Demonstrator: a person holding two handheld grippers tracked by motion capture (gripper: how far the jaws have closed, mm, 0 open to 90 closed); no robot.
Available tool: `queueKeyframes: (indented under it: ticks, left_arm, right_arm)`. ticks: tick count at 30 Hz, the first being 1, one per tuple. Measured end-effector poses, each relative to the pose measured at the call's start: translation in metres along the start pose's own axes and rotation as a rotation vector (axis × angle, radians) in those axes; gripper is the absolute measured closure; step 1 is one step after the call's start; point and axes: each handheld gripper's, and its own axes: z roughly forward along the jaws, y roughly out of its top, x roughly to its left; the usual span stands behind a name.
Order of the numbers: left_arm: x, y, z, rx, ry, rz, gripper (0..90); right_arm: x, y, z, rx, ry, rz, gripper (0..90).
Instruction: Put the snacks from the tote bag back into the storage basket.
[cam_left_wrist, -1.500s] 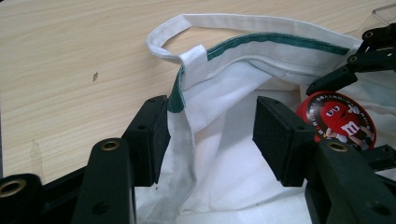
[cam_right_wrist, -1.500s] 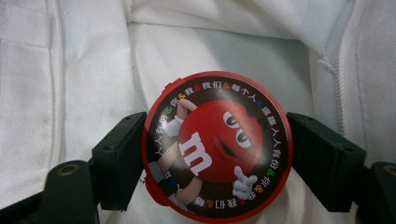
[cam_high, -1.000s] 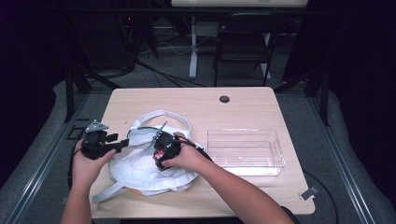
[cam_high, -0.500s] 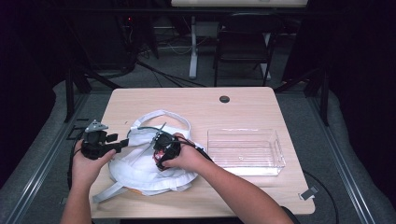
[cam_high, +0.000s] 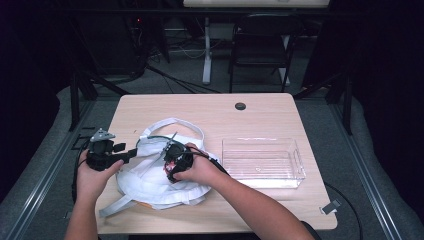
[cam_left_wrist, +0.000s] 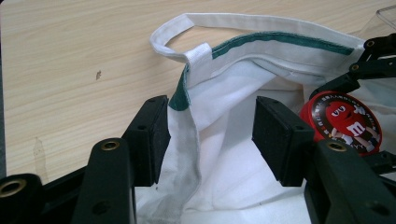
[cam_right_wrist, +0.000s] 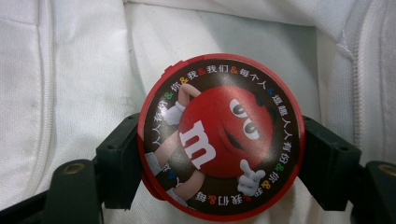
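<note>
Candy tin (cam_right_wrist: 219, 135) sits clamped in right gripper (cam_right_wrist: 219, 158) over white bag (cam_right_wrist: 70, 70).

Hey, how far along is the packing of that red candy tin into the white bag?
Done: the right tongs grip the red round tin, and the left tongs straddle the white bag at its green-trimmed rim, jaws apart. In hand: the tin sits over the bag's fabric. Left: getting it inside and letting go.

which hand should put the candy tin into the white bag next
Right. The right gripper already clamps the red candy tin over the white bag. The left gripper is open around the bag's green-trimmed rim, better suited to holding the mouth open.
</note>
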Motion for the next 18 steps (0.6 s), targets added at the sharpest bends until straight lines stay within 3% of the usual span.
queueKeyframes:
  ticks: [18]
  left_arm:
    - [0.000, 0.000, -0.002, -0.014, 0.000, -0.010, 45.6]
  right_arm:
    - [0.008, 0.009, -0.016, -0.016, -0.008, 0.010, 25.1]
